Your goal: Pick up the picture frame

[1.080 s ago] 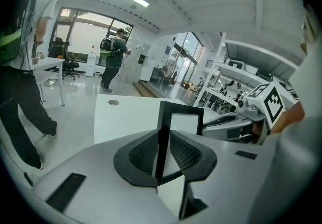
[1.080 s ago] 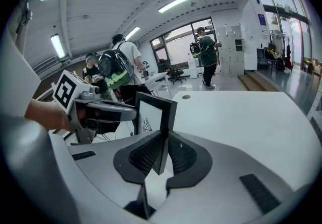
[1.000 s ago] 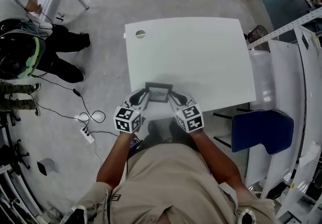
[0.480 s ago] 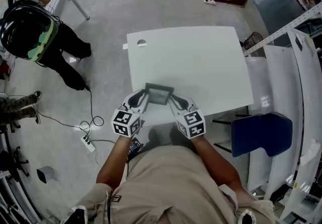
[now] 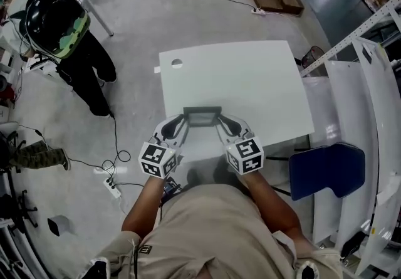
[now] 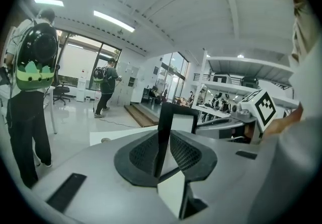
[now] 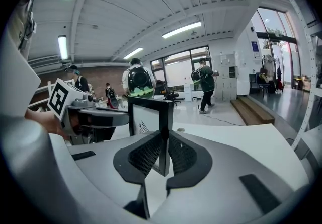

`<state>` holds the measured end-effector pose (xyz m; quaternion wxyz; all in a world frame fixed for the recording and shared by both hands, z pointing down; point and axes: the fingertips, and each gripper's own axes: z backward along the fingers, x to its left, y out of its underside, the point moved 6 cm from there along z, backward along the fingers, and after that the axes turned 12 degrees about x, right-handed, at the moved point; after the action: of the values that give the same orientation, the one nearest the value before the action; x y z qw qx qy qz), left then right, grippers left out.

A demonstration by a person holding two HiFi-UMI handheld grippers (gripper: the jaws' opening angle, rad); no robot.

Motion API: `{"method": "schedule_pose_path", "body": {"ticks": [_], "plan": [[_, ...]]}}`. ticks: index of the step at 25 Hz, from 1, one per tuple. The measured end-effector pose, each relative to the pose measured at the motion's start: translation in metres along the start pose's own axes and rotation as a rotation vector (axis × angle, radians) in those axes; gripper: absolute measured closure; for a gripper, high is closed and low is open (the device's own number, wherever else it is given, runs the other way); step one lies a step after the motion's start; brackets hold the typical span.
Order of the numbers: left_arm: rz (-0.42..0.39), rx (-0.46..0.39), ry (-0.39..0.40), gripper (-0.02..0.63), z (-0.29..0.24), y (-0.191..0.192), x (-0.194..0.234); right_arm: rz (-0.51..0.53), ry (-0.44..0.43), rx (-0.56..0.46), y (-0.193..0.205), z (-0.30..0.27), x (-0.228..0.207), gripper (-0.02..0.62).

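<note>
My left gripper and right gripper each clamp one side edge of the black picture frame, holding it upright between them above the white table's near edge.

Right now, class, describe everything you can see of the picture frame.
The picture frame is a thin black rectangle around a pale insert with faint marks. Roughly upright, its two side edges are clamped by the left gripper and the right gripper. It appears held clear of the white table.
</note>
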<state>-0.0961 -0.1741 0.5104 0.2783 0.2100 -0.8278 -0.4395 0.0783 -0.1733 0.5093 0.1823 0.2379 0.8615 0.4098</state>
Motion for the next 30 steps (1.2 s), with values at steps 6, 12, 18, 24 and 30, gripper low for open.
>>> {"method": "schedule_pose_path", "body": {"ticks": [6,12,18,24,30], "plan": [[-0.024,-0.036,0.003,0.529,0.009,-0.013,-0.014,0.009,0.013,-0.044,-0.011,0.018,0.0,0.54],[-0.058,-0.067,0.014,0.529,0.027,-0.034,-0.028,0.018,0.027,-0.089,-0.028,0.046,0.009,0.54],[-0.086,-0.111,0.014,0.529,0.042,-0.045,-0.044,0.042,0.036,-0.148,-0.04,0.069,0.015,0.54],[-0.106,-0.151,0.007,0.529,0.059,-0.049,-0.056,0.074,0.041,-0.204,-0.049,0.091,0.028,0.54],[-0.121,-0.176,0.003,0.529,0.062,-0.058,-0.068,0.097,0.045,-0.242,-0.058,0.109,0.026,0.54]]}}
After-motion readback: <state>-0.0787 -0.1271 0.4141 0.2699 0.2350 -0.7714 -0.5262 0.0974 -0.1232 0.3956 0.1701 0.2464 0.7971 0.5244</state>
